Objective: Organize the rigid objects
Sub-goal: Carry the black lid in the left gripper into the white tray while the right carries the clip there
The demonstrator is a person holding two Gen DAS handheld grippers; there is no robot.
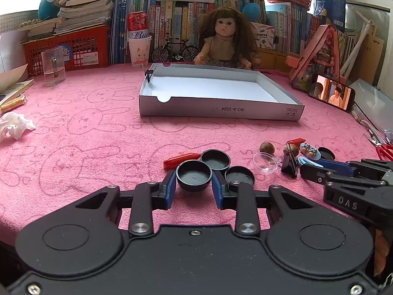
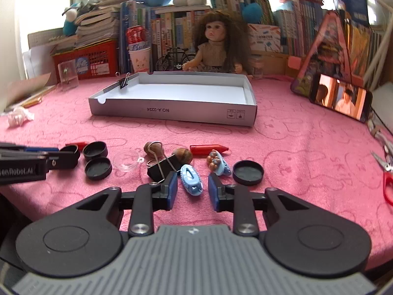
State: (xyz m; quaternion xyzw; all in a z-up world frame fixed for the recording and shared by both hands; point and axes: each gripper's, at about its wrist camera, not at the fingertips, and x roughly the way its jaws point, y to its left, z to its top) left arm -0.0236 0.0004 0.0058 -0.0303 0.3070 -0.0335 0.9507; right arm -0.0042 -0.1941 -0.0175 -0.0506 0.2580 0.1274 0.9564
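In the left wrist view my left gripper (image 1: 194, 184) is shut on a black round cap (image 1: 194, 175), its blue pads pressed against both sides, low over the pink cloth. Two more black caps (image 1: 216, 159) (image 1: 240, 175) and a red crayon (image 1: 180, 160) lie just beyond it. In the right wrist view my right gripper (image 2: 192, 189) is open, and a light blue clip (image 2: 191, 179) lies between its pads with a gap on each side. A black binder clip (image 2: 162, 169), a bear hair clip (image 2: 217, 163), another red crayon (image 2: 208, 148) and a black cap (image 2: 248, 172) lie around it.
An open white box (image 1: 221, 111) stands mid-table with a binder clip (image 1: 148, 73) on its left wall. Behind it sits a doll (image 1: 221, 41). A phone (image 1: 331, 95) and scissors (image 1: 383, 147) are at the right, a glass (image 1: 52, 66) and crumpled tissue (image 1: 14, 126) at the left.
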